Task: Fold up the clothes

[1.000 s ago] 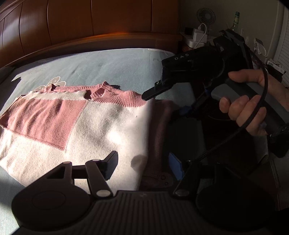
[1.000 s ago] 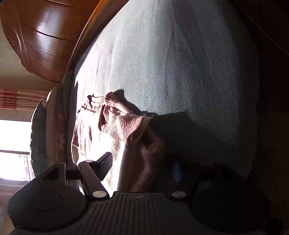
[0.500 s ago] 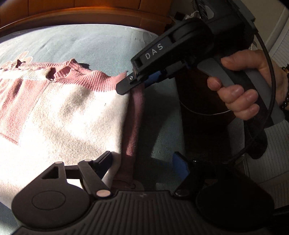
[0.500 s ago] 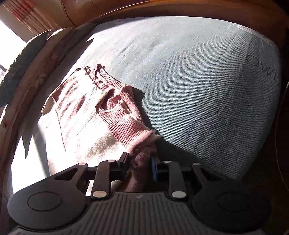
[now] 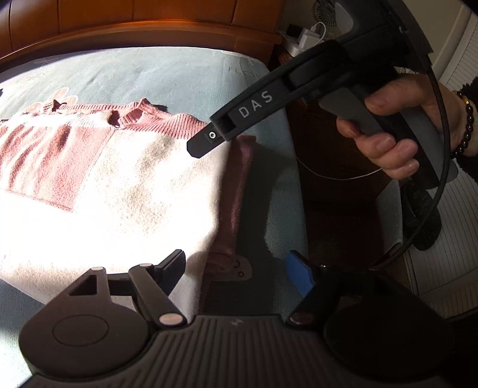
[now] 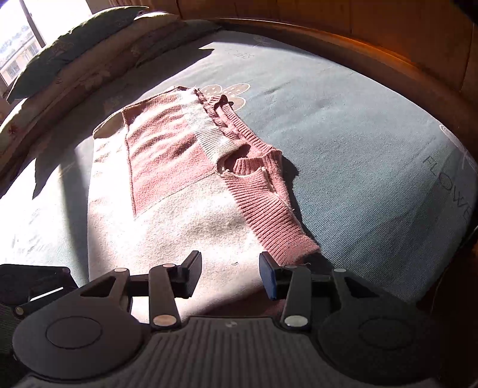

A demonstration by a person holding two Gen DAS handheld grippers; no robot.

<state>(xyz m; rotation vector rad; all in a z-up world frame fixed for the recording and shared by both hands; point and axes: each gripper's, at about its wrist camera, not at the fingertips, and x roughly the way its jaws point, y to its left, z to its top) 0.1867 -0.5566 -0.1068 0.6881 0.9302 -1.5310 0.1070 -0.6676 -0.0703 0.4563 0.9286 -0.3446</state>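
Right under your left gripper (image 5: 236, 268), spread with nothing in it, the sweater (image 5: 119, 191) lies flat on the bed (image 5: 179, 74). Your right gripper (image 6: 230, 276) has just let go. Next, grab the far edge.

sweater (image 6: 179, 191): we see fuzzy knit, ribbed pink collar
bed cover (image 6: 358, 143): matt woven cloth
headboard (image 5: 149, 18): glossy polished wood
gripper bodies: matt black plastic

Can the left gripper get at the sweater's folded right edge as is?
Probably yes: the left gripper is open right over the sweater edge, nothing between; the right gripper is open and clear.
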